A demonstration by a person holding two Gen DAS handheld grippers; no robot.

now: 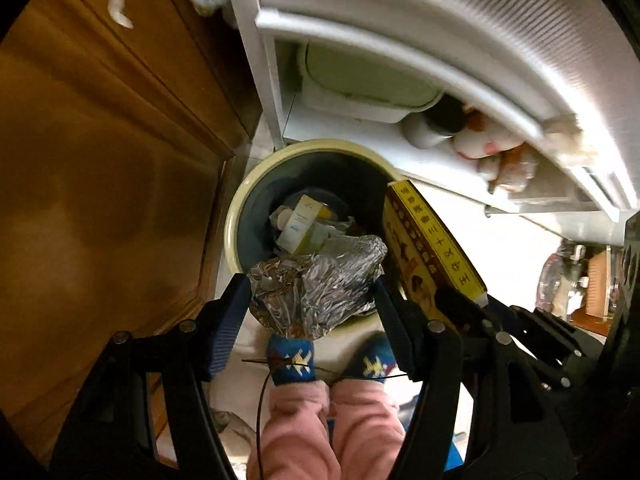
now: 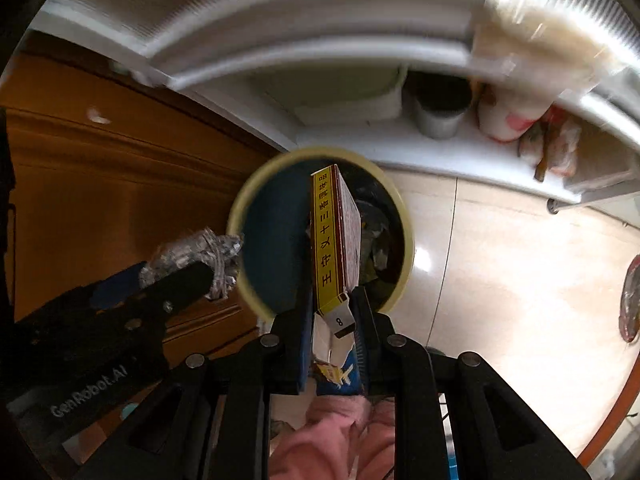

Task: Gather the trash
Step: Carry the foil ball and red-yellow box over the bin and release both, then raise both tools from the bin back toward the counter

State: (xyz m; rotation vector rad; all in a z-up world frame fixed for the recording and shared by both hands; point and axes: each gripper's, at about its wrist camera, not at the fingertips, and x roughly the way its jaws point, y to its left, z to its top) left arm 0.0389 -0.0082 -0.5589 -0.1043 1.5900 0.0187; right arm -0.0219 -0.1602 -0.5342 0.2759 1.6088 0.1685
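Observation:
A round trash bin (image 1: 240, 208) with a cream rim and dark inside stands on the floor, holding a small carton and wrappers. My left gripper (image 1: 310, 300) is shut on a crumpled ball of silver foil (image 1: 320, 280), hanging over the bin's near rim. My right gripper (image 2: 334, 320) is shut on a flat yellow and red box (image 2: 336, 232), which points into the bin (image 2: 404, 208). The box (image 1: 428, 248) and the right gripper also show at the right of the left wrist view. The foil (image 2: 192, 256) and left gripper appear left of the bin in the right wrist view.
A brown wooden cabinet (image 1: 100, 160) stands left of the bin. A white shelf unit (image 1: 400, 148) behind it carries a green-lidded container (image 1: 360, 76), a cup and packets. Pale tiled floor (image 2: 500, 260) lies to the right. A person's pink trouser legs and blue socks (image 1: 292, 360) are below the grippers.

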